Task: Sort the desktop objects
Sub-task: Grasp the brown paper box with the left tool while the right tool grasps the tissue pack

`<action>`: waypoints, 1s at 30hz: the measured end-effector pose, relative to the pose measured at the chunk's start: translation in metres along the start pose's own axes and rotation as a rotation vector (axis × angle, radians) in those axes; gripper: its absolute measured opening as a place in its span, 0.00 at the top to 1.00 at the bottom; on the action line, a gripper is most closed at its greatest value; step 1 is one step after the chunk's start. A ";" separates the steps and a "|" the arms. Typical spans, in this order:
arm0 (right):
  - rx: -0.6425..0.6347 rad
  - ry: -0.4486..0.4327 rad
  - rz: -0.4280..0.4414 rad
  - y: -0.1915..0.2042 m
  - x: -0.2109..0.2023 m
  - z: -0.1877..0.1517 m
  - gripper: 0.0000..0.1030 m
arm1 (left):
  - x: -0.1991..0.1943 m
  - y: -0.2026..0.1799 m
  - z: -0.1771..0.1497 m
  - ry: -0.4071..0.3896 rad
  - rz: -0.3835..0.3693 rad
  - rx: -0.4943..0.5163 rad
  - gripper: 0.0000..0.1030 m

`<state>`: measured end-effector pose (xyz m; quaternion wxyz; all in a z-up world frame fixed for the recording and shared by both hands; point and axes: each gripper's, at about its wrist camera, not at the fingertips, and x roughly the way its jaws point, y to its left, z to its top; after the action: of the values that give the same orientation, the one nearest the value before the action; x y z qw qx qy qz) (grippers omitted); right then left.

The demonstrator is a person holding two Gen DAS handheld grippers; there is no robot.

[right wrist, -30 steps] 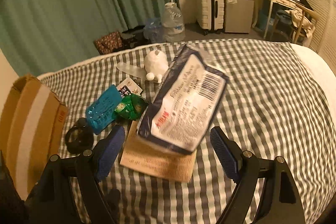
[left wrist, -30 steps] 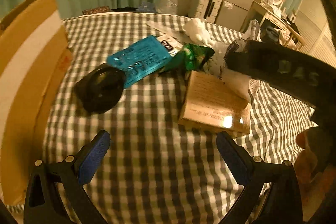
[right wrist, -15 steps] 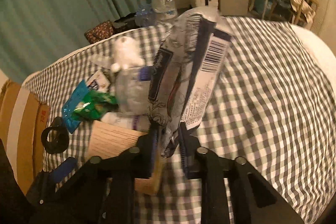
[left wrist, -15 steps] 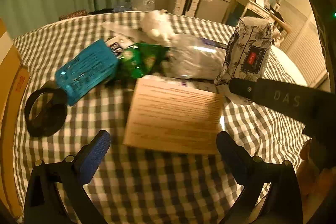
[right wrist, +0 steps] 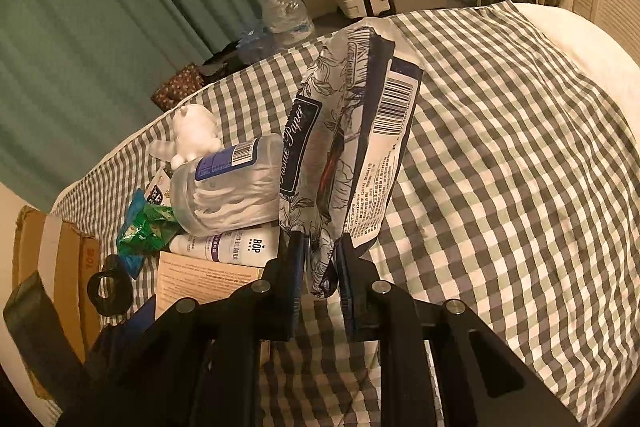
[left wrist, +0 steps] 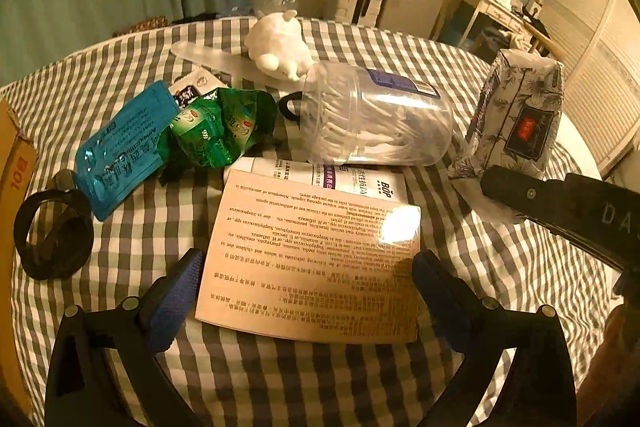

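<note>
right wrist view, right claw clamped on tissue pack, left claw apart, checked cloth, green curtain

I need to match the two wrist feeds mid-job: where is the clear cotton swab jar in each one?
Left wrist: cotton swab jar lies on its side, upper centre, beyond the printed leaflet.
Right wrist: jar sits left of centre, beside the tissue pack held in the right gripper.
Shared landmark: white plush toy just behind the jar.

Left wrist view low over the checked cloth, facing the room's far wall, right wrist view higher from the right, both sharing the cotton-swab jar
</note>
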<state>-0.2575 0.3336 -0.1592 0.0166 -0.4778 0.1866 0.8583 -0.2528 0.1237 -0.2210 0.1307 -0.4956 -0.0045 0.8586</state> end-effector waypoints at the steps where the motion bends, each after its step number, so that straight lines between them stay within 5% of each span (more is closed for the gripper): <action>1: -0.001 0.001 0.004 0.000 0.000 0.000 0.85 | -0.001 -0.001 -0.001 0.017 -0.010 0.004 0.00; 12: 0.008 0.002 -0.003 -0.001 -0.001 -0.001 0.83 | -0.005 -0.016 -0.016 0.064 -0.051 0.044 0.00; 20: 0.018 0.009 -0.001 -0.002 0.003 -0.002 0.83 | 0.012 0.008 -0.007 0.105 -0.191 -0.084 0.00; 24: 0.020 0.007 0.000 -0.002 0.002 -0.002 0.83 | 0.013 0.002 -0.006 0.089 -0.199 -0.037 0.01; 25: 0.021 0.009 0.002 -0.002 0.002 -0.001 0.83 | 0.011 0.001 -0.006 0.087 -0.201 -0.033 0.03; 30: 0.029 -0.002 0.003 -0.004 -0.001 -0.001 0.83 | -0.011 0.016 -0.006 0.062 -0.300 -0.108 0.46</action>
<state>-0.2552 0.3372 -0.1602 0.0225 -0.4762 0.1997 0.8560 -0.2460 0.1051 -0.2173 0.2307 -0.5221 -0.1206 0.8122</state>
